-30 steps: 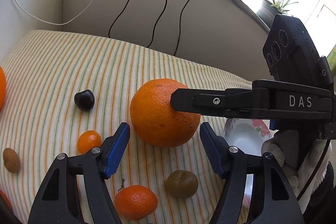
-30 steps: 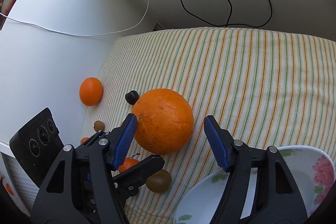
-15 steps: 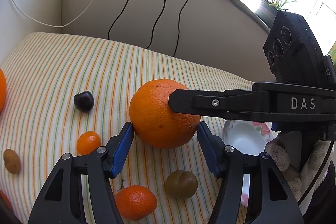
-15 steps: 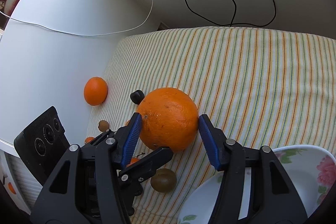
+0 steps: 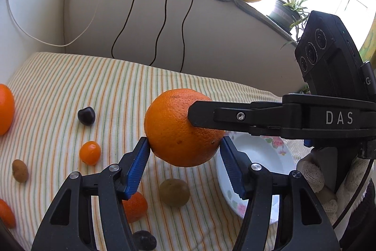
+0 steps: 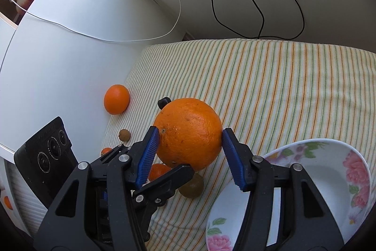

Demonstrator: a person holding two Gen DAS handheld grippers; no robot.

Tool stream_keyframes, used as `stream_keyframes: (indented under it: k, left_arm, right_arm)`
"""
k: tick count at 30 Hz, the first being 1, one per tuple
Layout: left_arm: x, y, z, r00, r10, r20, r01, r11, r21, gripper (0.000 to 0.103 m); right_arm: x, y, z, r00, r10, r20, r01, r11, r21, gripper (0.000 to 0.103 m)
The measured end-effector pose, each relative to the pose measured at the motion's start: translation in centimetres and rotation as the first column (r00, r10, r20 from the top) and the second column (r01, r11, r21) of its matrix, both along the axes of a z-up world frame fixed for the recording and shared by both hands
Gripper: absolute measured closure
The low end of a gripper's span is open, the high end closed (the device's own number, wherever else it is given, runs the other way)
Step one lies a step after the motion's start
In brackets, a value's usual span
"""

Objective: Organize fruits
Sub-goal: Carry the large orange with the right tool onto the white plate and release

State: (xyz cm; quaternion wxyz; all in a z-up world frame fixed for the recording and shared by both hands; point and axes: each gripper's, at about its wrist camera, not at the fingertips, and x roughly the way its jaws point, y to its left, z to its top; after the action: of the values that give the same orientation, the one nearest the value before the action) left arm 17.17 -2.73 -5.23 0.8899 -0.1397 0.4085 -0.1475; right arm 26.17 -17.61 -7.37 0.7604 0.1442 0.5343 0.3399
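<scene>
White letters "DAS" on the right tongs (image 5: 204, 120)' black arm

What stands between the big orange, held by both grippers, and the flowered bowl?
Nothing visible does. The big orange is clamped between the right gripper and the left gripper; the flowered bowl lies beside it, with only striped cloth between them.

We now have the big orange (image 5: 181, 131) pinched by both grippers, where a second ago each stood open around it. The left gripper (image 5: 184, 149) and right gripper (image 6: 189, 142) press their blue pads on its sides, and it hangs clear of the striped cloth (image 5: 70, 86), lifted above it.
</scene>
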Motion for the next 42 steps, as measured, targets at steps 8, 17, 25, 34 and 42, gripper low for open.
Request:
stream_keyframes:
  k: [8, 17, 25, 34, 42]
  left_arm:
    - [-1.4, -3.2, 0.9, 0.998, -0.054, 0.023, 0.054, 0.999, -0.002, 0.042]
    - [-2.0, -7.2, 0.3, 0.993, -0.121, 0.004, 0.121, 0.993, -0.006, 0.042]
    - [-2.0, -10.0, -0.6, 0.986, -0.168, -0.025, 0.168, 0.986, 0.005, 0.042]
    - [-2.2, -12.1, -1.5, 0.981, -0.19, -0.046, 0.191, 0.981, 0.022, 0.042]
    - [-2.2, -13.5, -1.6, 0.98, -0.194, -0.036, 0.196, 0.978, 0.067, 0.042]
  right_arm:
    - [-2.7, -3.4, 1.9, 0.998, -0.035, 0.045, 0.036, 0.999, -0.011, 0.045]
    - [-5.0, -8.1, 1.7, 0.995, -0.093, 0.046, 0.094, 0.995, -0.022, 0.045]
    - [-6.5, -11.6, 0.1, 0.991, -0.135, 0.02, 0.135, 0.991, -0.022, 0.045]
    - [-7.1, -13.9, -1.3, 0.986, -0.164, -0.01, 0.164, 0.986, -0.016, 0.045]
    - [-7.4, -13.8, -1.9, 0.985, -0.172, -0.007, 0.171, 0.985, -0.036, 0.045]
